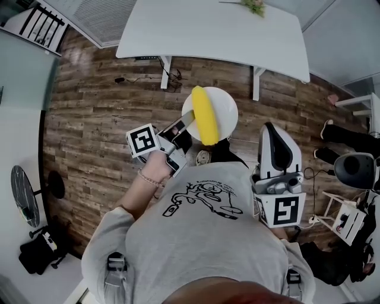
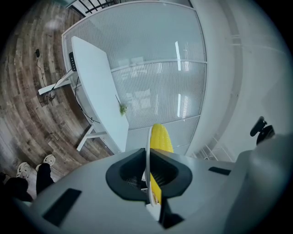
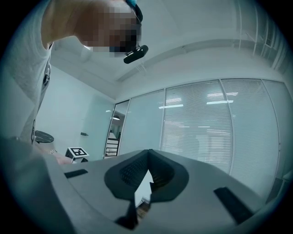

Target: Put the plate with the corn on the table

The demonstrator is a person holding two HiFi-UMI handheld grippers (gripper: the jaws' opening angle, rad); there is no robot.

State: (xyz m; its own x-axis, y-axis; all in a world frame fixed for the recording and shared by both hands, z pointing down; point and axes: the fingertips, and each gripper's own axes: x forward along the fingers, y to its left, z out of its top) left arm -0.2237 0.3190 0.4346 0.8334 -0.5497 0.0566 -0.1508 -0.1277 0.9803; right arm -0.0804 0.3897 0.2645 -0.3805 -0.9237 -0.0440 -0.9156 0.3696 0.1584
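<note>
A white plate (image 1: pixel 222 107) carrying a yellow corn cob (image 1: pixel 205 116) hangs in the air above the wooden floor, short of the white table (image 1: pixel 214 32). My left gripper (image 1: pixel 187 120) is shut on the plate's near rim. In the left gripper view the plate (image 2: pixel 148 146) shows edge-on as a thin white line between the jaws of the left gripper (image 2: pixel 148 157), with the corn (image 2: pixel 161 139) just behind and the table (image 2: pixel 98 87) further off. My right gripper (image 1: pixel 271 128) points upward beside my body, shut and empty; the right gripper (image 3: pixel 149 154) faces a glass wall.
A small plant (image 1: pixel 254 6) lies on the table's far edge. Cables (image 1: pixel 169 76) trail on the floor under the table. A person's legs and shoes (image 1: pixel 330 127) are at the right, a fan (image 1: pixel 24 196) and a dark bag (image 1: pixel 37 252) at the left.
</note>
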